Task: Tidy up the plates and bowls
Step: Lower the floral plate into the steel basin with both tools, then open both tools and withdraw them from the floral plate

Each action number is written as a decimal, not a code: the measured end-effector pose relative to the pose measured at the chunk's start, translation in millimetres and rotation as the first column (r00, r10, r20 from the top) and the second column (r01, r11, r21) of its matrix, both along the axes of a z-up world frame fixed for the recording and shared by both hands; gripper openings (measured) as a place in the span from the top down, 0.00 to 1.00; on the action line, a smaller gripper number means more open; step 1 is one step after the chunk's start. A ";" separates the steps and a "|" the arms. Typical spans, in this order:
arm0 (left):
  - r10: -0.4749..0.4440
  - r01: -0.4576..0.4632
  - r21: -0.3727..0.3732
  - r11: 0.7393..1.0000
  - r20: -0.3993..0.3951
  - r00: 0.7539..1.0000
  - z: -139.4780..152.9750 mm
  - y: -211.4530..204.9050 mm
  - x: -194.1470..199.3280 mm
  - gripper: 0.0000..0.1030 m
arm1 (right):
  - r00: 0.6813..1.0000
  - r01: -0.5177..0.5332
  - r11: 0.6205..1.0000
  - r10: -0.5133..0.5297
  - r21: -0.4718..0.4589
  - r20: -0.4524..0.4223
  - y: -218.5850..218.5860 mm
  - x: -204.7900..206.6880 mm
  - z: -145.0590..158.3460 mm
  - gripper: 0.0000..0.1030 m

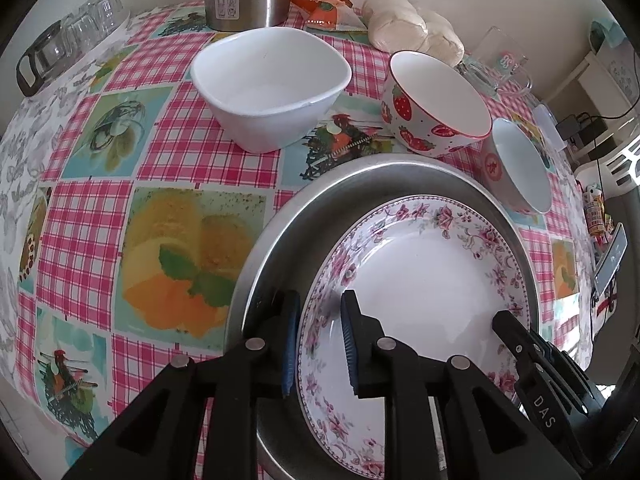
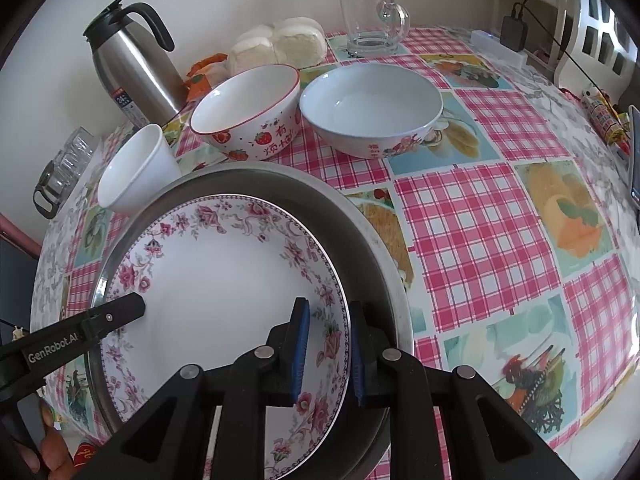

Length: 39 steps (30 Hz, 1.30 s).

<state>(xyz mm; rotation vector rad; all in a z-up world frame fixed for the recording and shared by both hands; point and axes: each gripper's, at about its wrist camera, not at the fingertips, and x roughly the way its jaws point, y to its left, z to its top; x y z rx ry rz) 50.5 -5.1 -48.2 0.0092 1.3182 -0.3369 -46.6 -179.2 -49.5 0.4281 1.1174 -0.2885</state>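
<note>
While each gripper straddles an opposite edge of the plate [image 1: 432, 292], neither looks clenched: the left gripper [image 1: 320, 344] has one blue pad outside the floral rim and one over the white well, with daylight on both sides, and the right gripper [image 2: 329, 354] stands the same way at its edge. Both seem parted, bracketing the rim, not pinching it, though whether a pad touches the china I cannot tell.

That two-sided stance makes sense, I think: a broad, shallow plate would tip if taken by one edge, so opposite holds keep it level.

Right now the plate lies inside the steel pan [image 2: 360, 220], roughly flat, nearer the pan's front wall, so plates appear to be stacking there.

Beyond the pan stand three loose bowls in a row: a white square bowl [image 1: 272, 84], a strawberry bowl [image 1: 436, 104] and a pale bowl [image 2: 372, 108]. They probably remain to be nested.

Behind them are a thermos [image 2: 132, 64], buns [image 2: 280, 44] and a glass mug [image 2: 372, 24], all on the checked tablecloth [image 2: 480, 216].
</note>
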 end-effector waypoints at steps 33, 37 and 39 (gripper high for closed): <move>0.111 -0.103 -0.057 0.993 0.154 0.982 44.9 9.6 -4.6 0.53 | 0.992 0.049 0.998 -0.043 -0.046 0.119 -18.7 -3.5 28.5 0.76; 0.137 -0.132 -0.043 0.990 0.150 0.979 45.1 13.0 -3.2 0.45 | 0.991 0.064 0.996 -0.057 -0.055 0.120 -20.8 -3.2 29.7 0.66; 0.133 -0.130 -0.027 0.991 0.153 0.979 44.5 9.8 -3.5 0.37 | 0.992 0.071 0.996 -0.064 -0.061 0.112 -21.5 -3.2 28.7 0.47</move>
